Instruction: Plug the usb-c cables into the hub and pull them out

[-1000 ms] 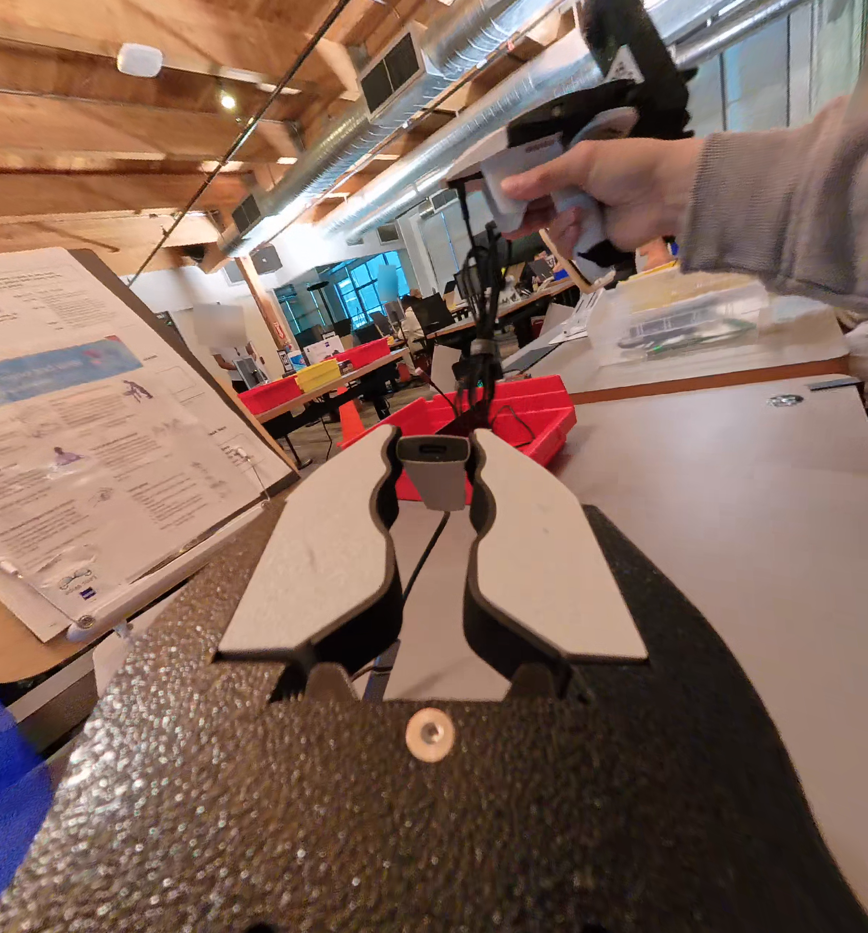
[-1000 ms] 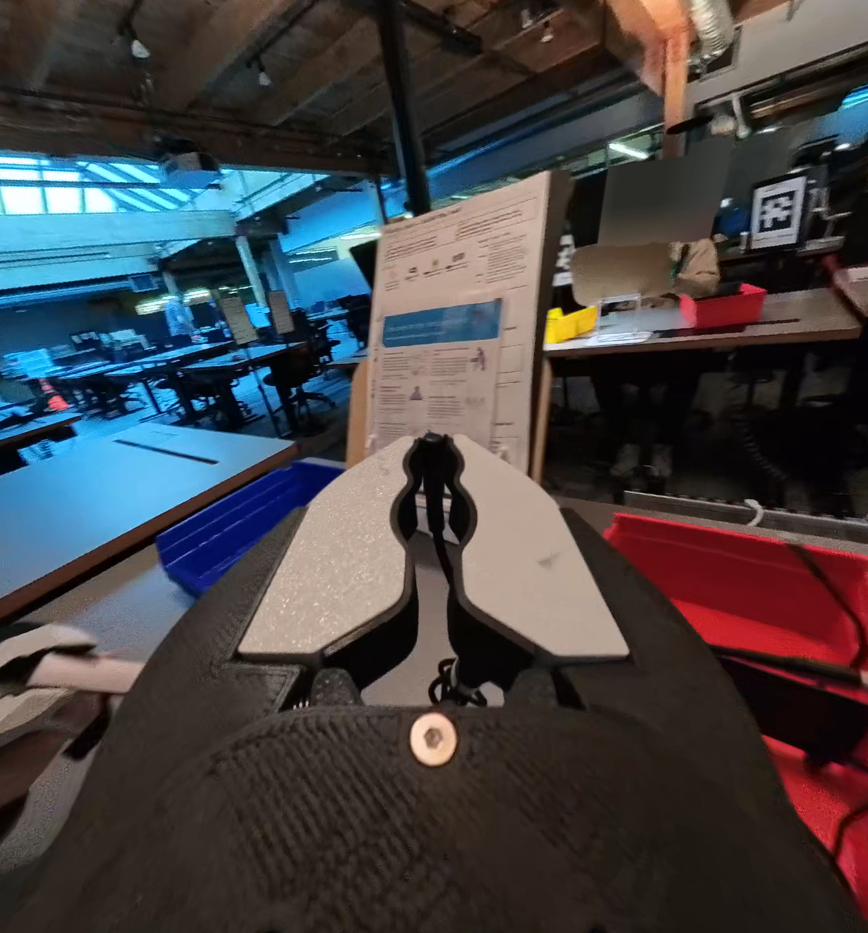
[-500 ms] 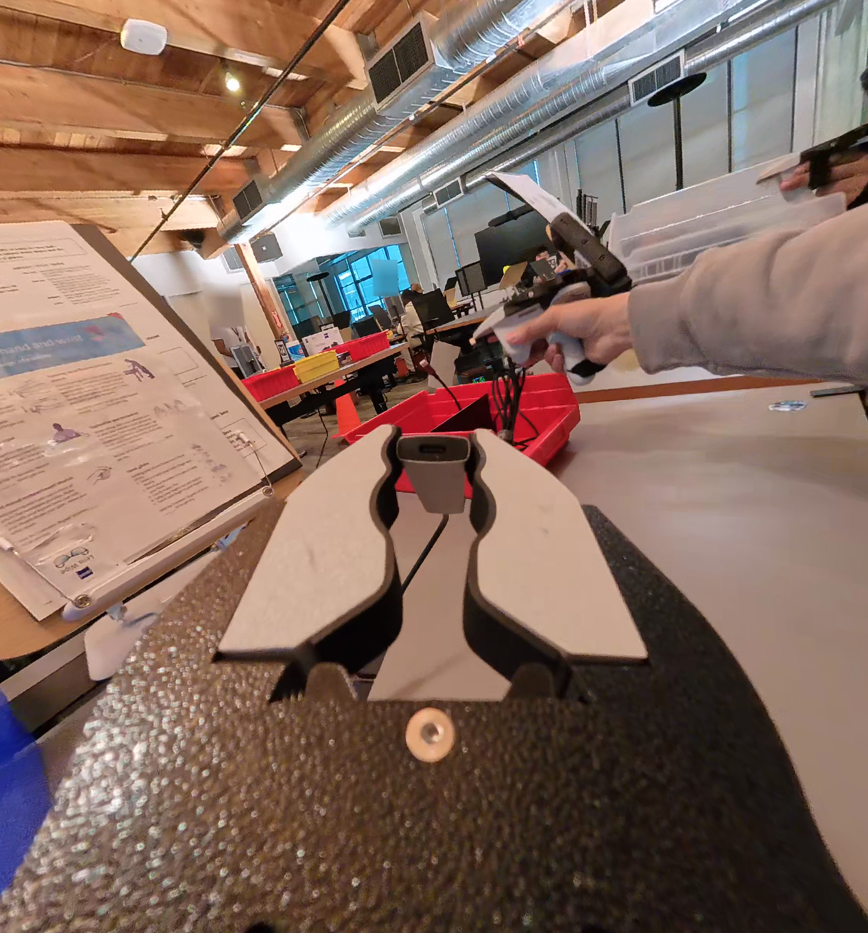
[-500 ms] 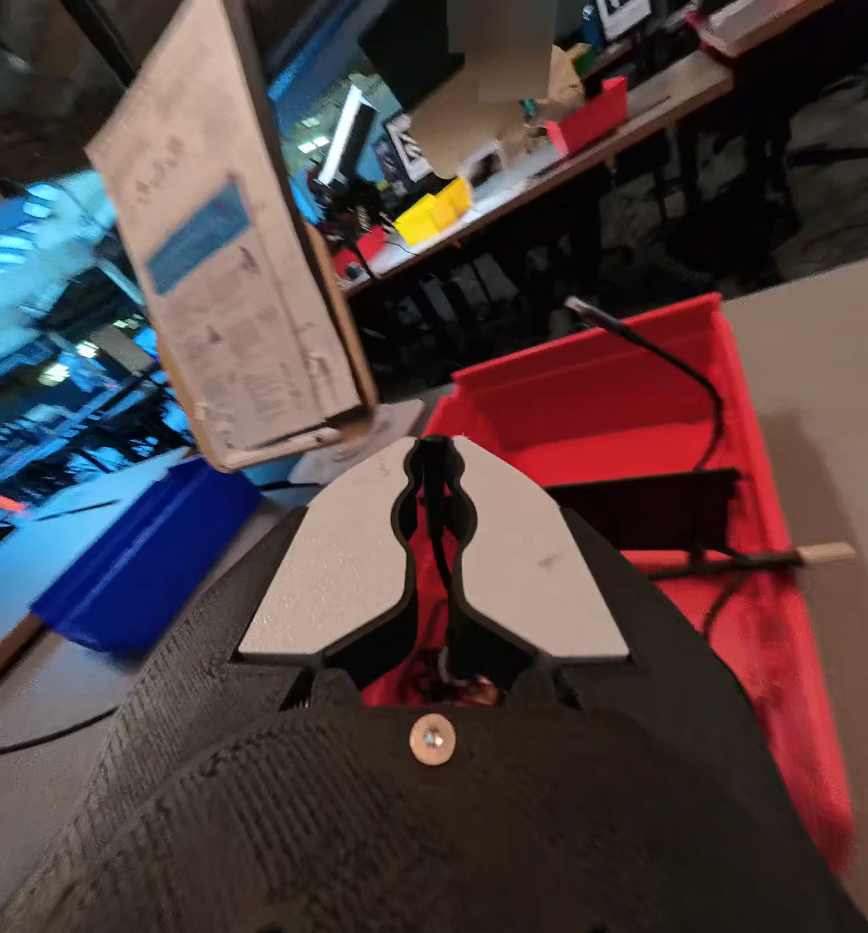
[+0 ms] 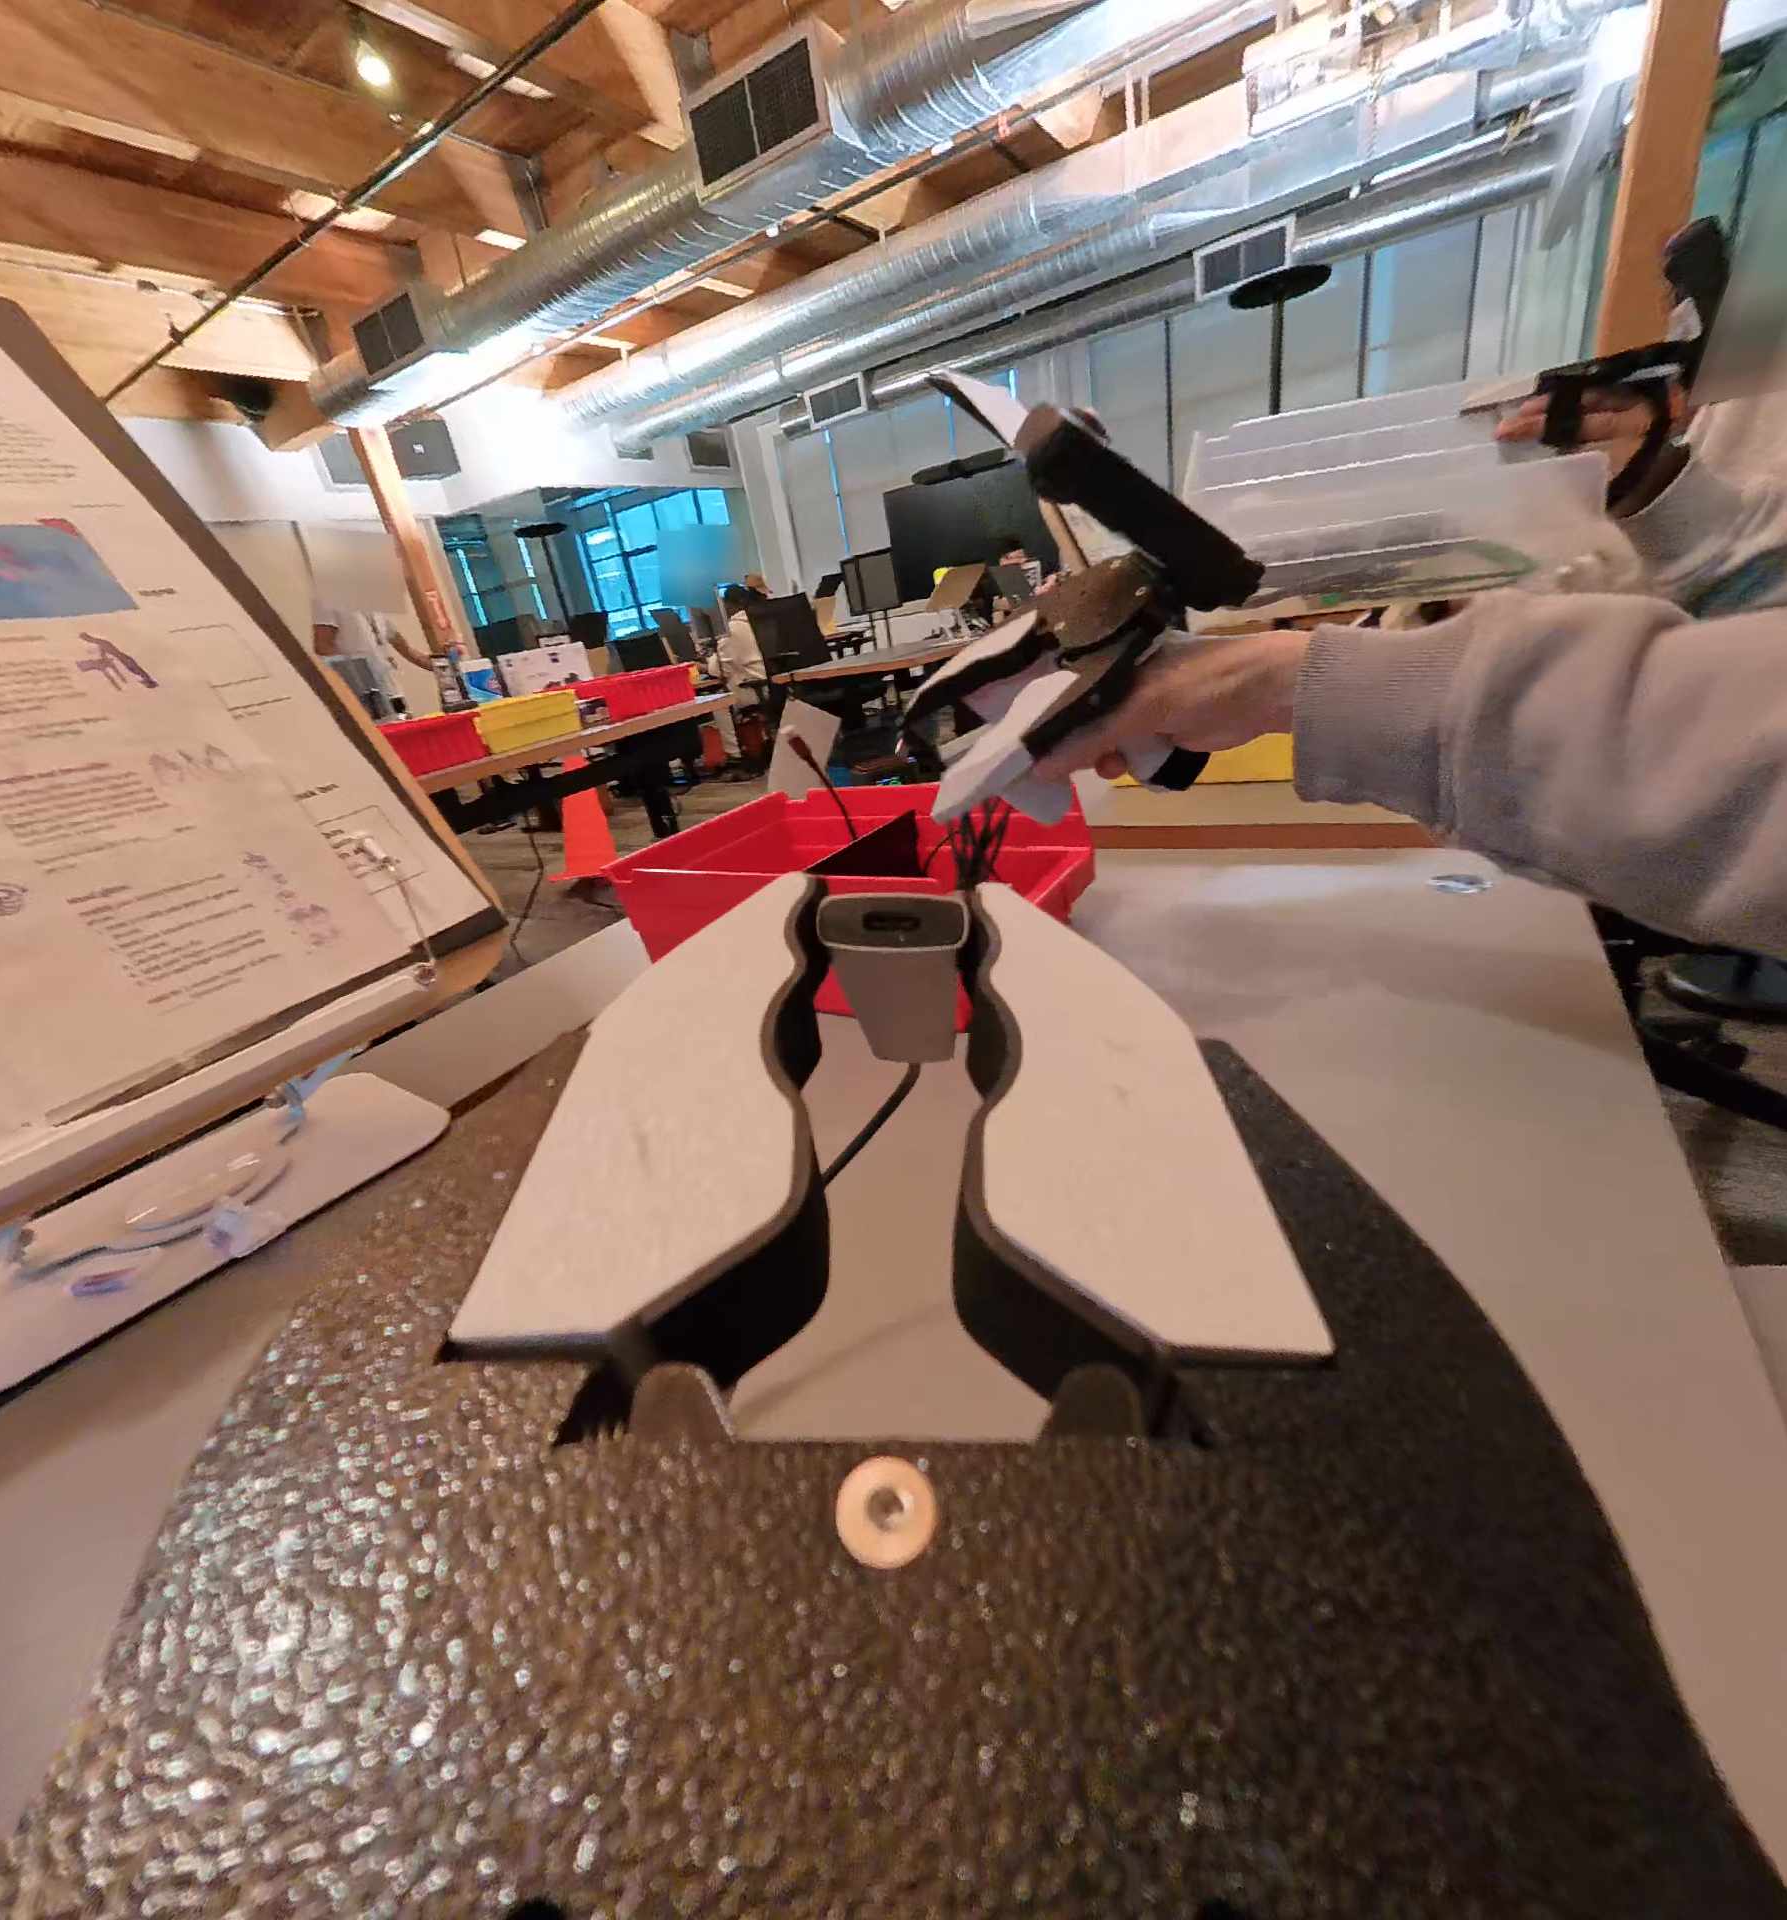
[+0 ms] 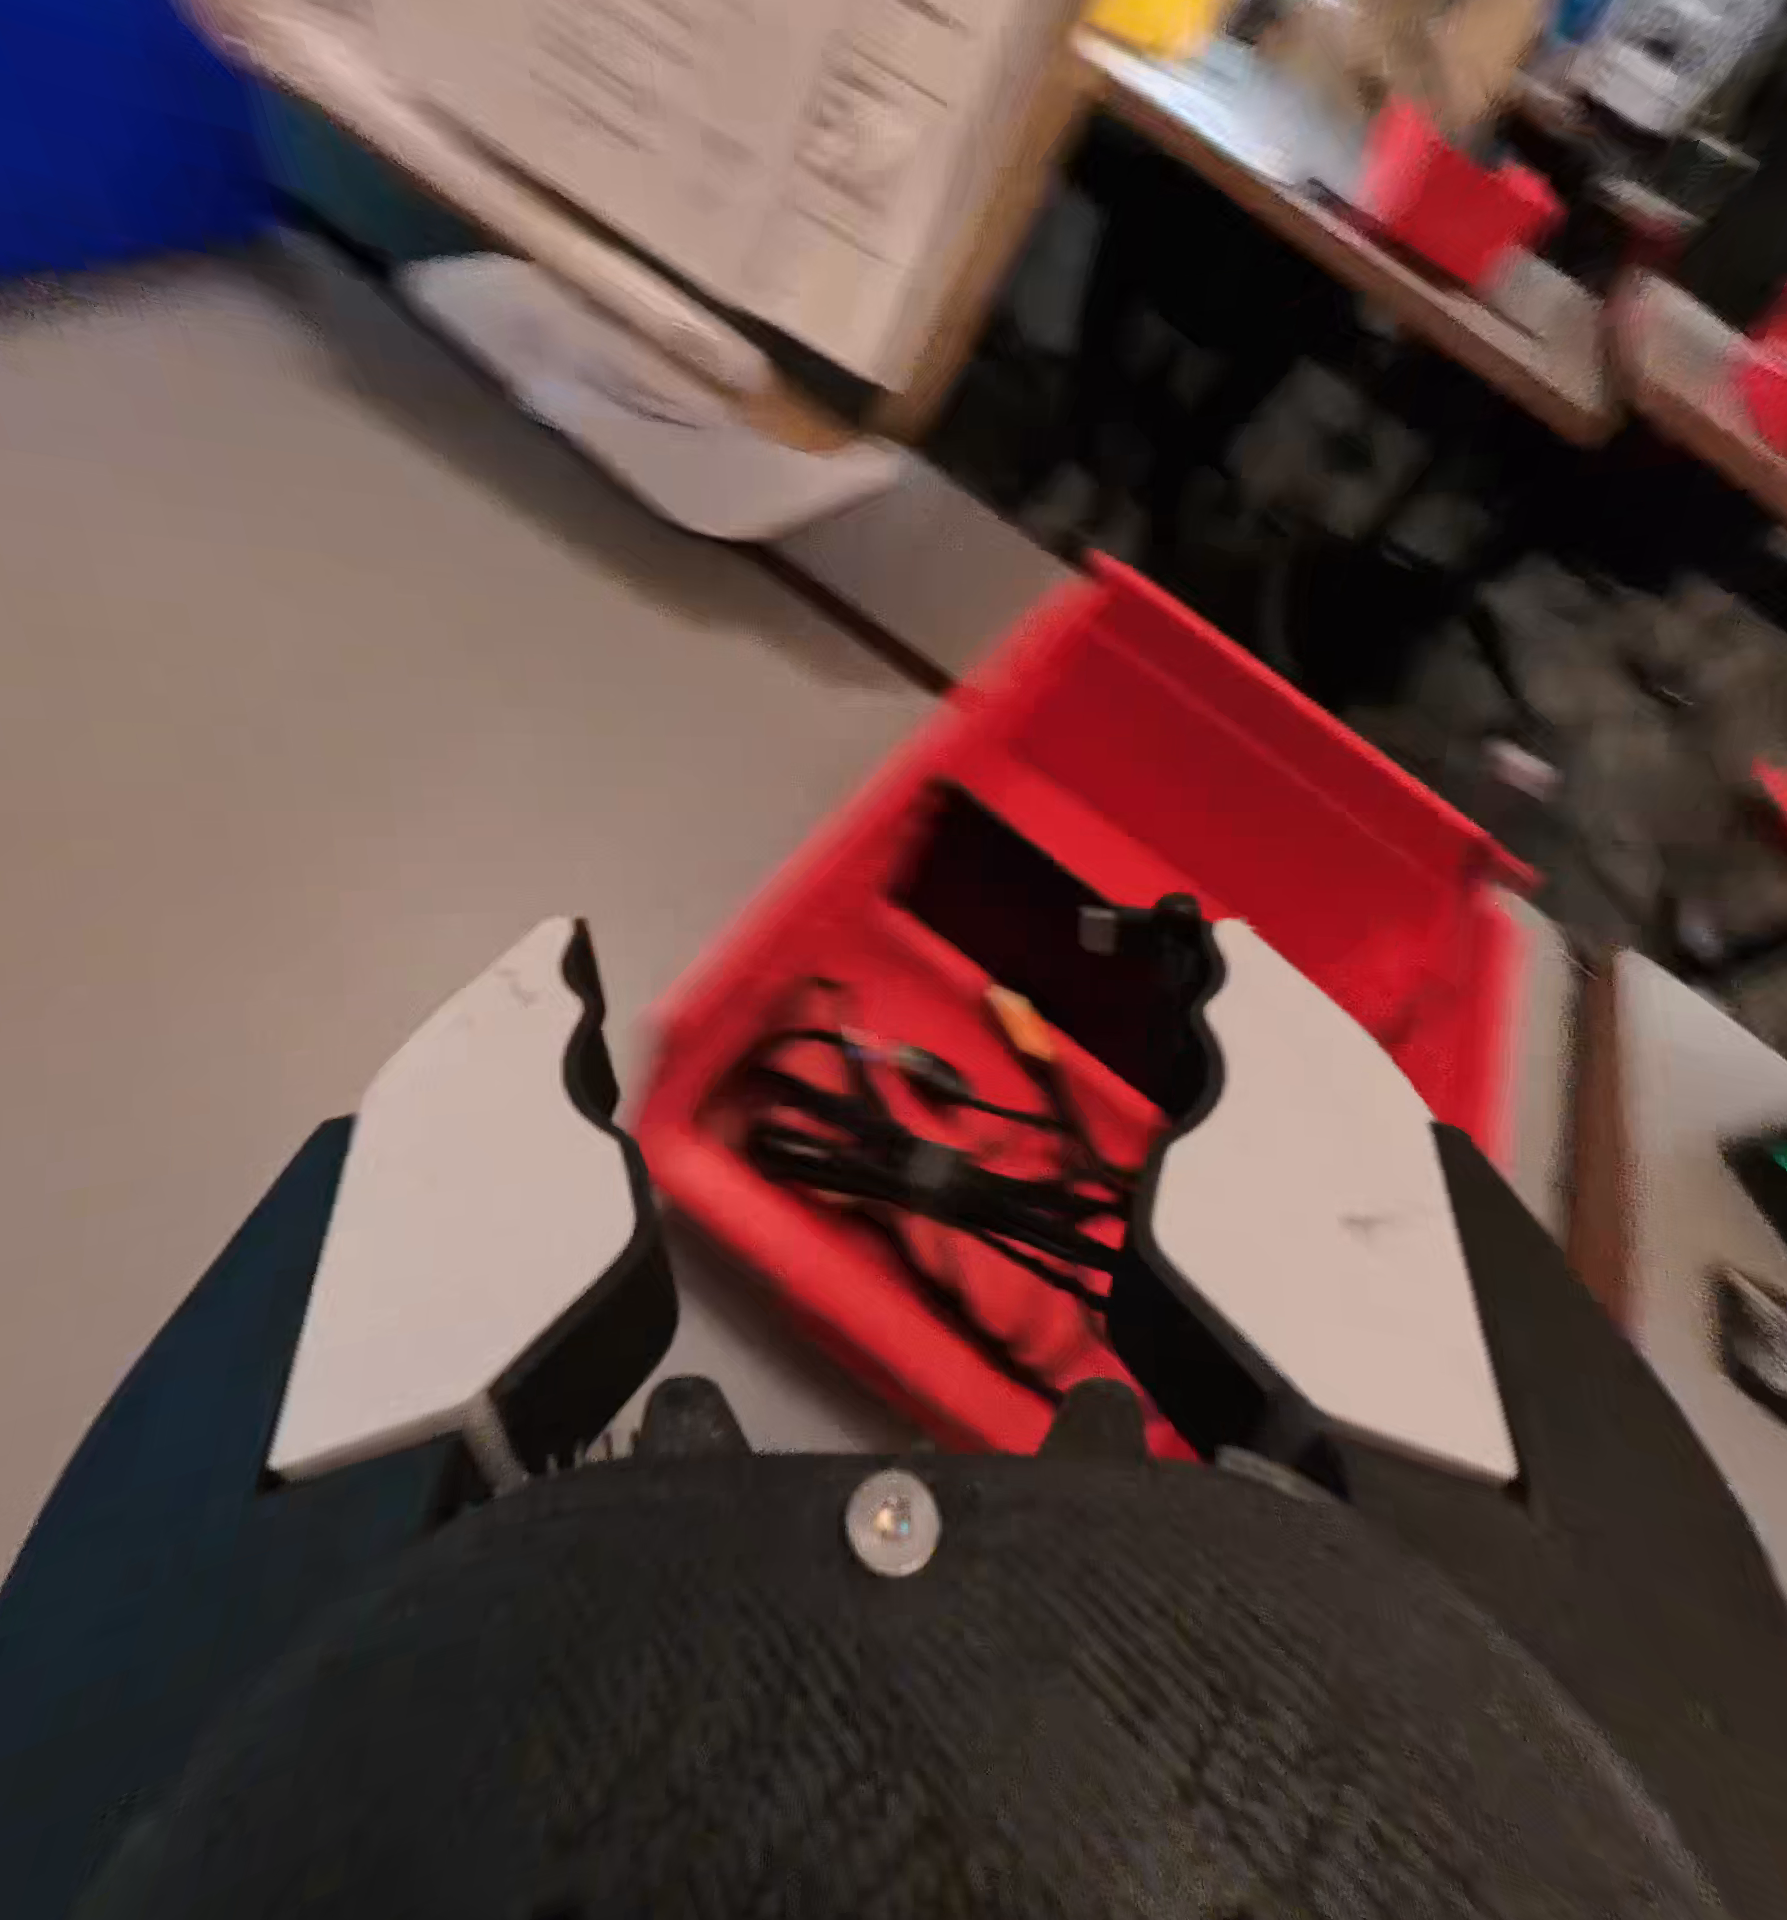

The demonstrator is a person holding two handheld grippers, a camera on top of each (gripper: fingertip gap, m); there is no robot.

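My left gripper (image 5: 891,914) is shut on the grey hub (image 5: 894,971), port end pointing forward, its black lead trailing down between the fingers. My right gripper (image 6: 894,935) is open and empty above the red bin (image 6: 1273,748). A bundle of black usb-c cables (image 6: 930,1174) lies in the bin's near compartment. In the left wrist view the right gripper (image 5: 1014,748) hangs open over the red bin (image 5: 723,894), with cable ends showing just below it.
A slanted board with printed sheets (image 5: 120,810) stands on a white base at the left. A blue bin (image 6: 68,135) sits beyond it. The grey table (image 5: 1336,1039) stretches to the right. The right wrist view is blurred by motion.
My right gripper carried the cable bundle over to the red bin, tilted down and opened. The bundle now lies in the bin. My left gripper has kept hold of the hub.
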